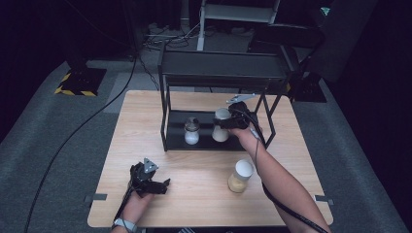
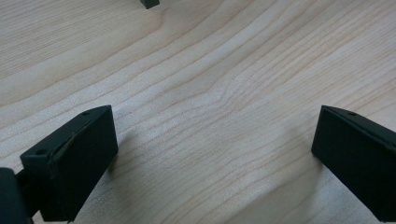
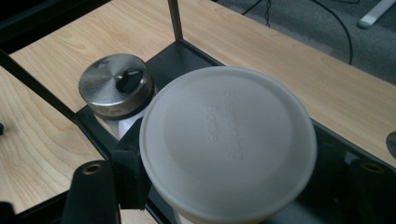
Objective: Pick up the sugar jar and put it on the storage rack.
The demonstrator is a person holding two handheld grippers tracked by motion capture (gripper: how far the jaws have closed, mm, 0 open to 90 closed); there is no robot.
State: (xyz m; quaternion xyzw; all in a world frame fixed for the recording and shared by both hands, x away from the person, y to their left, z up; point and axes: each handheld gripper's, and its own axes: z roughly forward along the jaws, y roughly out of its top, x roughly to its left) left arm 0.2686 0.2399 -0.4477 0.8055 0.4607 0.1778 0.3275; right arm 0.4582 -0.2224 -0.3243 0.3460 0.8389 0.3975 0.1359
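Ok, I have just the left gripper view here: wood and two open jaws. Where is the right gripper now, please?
Observer: The right gripper is inside the black rack, shut on a white-lidded jar at the lower shelf.
Operator: Is something else on that shelf?
Observer: Yes, a metal-lidded jar with white contents stands just left of it in the high view.
Operator: And is any jar left on the table?
Observer: One, a yellowish jar with a white lid, standing on the table in front of the rack.
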